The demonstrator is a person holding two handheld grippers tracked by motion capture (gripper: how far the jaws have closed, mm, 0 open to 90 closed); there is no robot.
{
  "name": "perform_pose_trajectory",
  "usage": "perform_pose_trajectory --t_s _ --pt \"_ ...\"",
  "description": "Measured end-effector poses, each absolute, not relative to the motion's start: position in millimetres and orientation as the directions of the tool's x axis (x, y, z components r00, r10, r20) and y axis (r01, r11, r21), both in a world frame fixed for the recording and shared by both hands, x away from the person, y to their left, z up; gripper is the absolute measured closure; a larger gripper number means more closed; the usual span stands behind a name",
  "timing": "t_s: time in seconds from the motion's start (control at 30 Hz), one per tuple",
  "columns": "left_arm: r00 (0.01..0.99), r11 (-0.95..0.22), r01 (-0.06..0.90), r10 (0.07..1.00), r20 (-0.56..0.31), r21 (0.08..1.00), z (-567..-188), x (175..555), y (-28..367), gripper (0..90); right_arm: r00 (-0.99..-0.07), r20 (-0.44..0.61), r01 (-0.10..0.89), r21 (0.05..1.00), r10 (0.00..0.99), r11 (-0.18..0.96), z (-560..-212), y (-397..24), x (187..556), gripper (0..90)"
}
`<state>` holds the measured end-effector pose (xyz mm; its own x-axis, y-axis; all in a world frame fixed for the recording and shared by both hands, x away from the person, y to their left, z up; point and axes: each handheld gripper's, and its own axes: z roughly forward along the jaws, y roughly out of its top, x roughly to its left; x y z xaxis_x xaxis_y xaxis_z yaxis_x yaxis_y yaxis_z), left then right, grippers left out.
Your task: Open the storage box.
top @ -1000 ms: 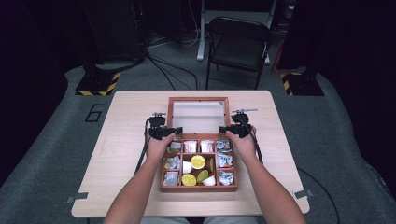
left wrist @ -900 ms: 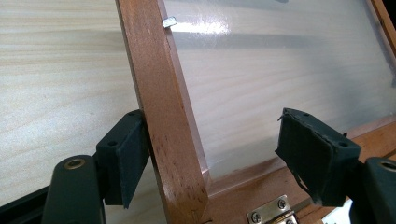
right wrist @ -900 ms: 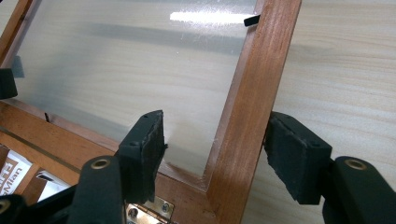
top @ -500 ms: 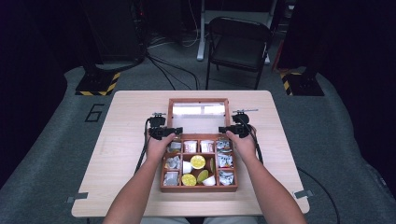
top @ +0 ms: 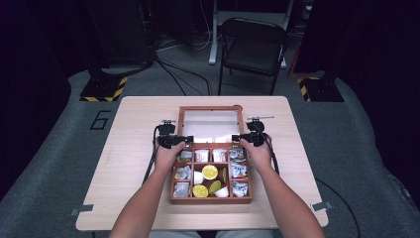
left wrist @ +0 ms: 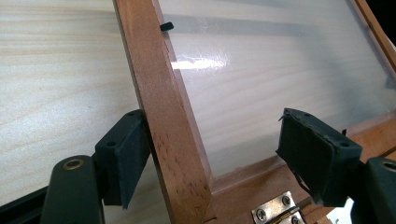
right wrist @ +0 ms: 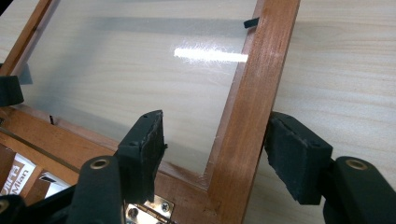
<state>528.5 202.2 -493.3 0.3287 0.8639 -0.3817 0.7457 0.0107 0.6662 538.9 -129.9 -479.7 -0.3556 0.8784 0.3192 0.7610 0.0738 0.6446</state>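
Observation:
A wooden compartment box (top: 211,201) lies open in the middle of the table, its cells holding sachets, small cups and yellow rounds. Its glass-paned lid (top: 210,124) is swung back away from me. My left gripper (top: 188,140) is at the lid's left near corner. In the left gripper view it (left wrist: 219,158) straddles the wooden side rail (left wrist: 163,121), one pad touching the rail and the other well off over the pane. My right gripper (top: 235,138) is at the lid's right near corner. There it (right wrist: 218,154) straddles the other rail (right wrist: 247,102), open, with a gap on the pane side.
Brass hinges (left wrist: 275,214) (right wrist: 154,210) join lid and box just below the jaws. The pale wooden table (top: 133,129) has bare surface on both sides of the box. A black folding chair (top: 252,44) stands beyond the far edge.

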Motion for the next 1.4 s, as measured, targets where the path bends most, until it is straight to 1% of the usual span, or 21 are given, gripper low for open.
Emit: perform_pose_trajectory --t_s 0.2,0.33,0.4,0.5,0.67,0.7,0.93,1.03,1.13,1.27,1.33,1.4 --pt "0.339 0.000 0.752 0.858 -0.386 0.660 -494.5 529.8 204.6 25.5 -0.348 0.336 0.770 0.635 0.875 0.063 -481.3 -130.7 539.7 36.9" --pt "0.323 0.019 0.765 0.854 -0.408 0.644 -495.7 530.6 204.7 25.3 -0.322 0.359 0.786 0.617 0.876 0.036 -482.9 -129.6 539.7 35.8" --pt "0.322 0.013 0.769 0.856 -0.405 0.639 -495.7 530.9 205.0 25.3 -0.333 0.351 0.777 0.628 0.875 0.044 -484.4 -130.4 540.6 35.6" --pt "0.321 0.013 0.770 0.856 -0.404 0.638 -495.8 530.9 204.9 25.0 -0.330 0.355 0.783 0.621 0.875 0.044 -484.4 -130.6 540.9 35.6" --pt "0.312 0.023 0.774 0.856 -0.413 0.633 -496.2 531.2 204.6 24.9 -0.306 0.376 0.799 0.600 0.875 0.022 -484.0 -129.9 540.5 35.6" --pt "0.312 0.023 0.774 0.856 -0.412 0.633 -496.3 531.1 204.6 24.9 -0.318 0.368 0.790 0.613 0.874 0.029 -485.2 -130.6 541.2 35.6" --pt "0.309 0.020 0.777 0.858 -0.409 0.629 -496.6 531.7 204.5 24.4 -0.315 0.377 0.798 0.602 0.871 0.028 -485.6 -131.2 542.0 35.6" --pt "0.305 0.022 0.781 0.858 -0.413 0.624 -496.8 531.9 204.6 24.3 -0.299 0.389 0.806 0.591 0.872 0.013 -486.3 -131.1 541.9 35.6" --pt "0.307 0.005 0.780 0.868 -0.391 0.625 -495.7 531.9 203.5 23.3 -0.289 0.400 0.816 0.577 0.870 0.006 -486.1 -130.9 542.3 35.5" --pt "0.297 0.015 0.786 0.867 -0.399 0.618 -496.3 532.0 203.3 23.0 -0.292 0.396 0.816 0.578 0.871 0.010 -487.0 -131.5 543.0 35.4" --pt "0.297 0.012 0.790 0.867 -0.399 0.613 -496.5 532.2 203.8 22.9 -0.270 0.415 0.829 0.559 0.869 -0.009 -487.0 -130.9 542.9 35.4" --pt "0.295 0.010 0.791 0.870 -0.395 0.612 -496.4 532.1 203.5 22.6 -0.272 0.416 0.829 0.560 0.868 -0.009 -488.0 -131.3 543.2 35.3"
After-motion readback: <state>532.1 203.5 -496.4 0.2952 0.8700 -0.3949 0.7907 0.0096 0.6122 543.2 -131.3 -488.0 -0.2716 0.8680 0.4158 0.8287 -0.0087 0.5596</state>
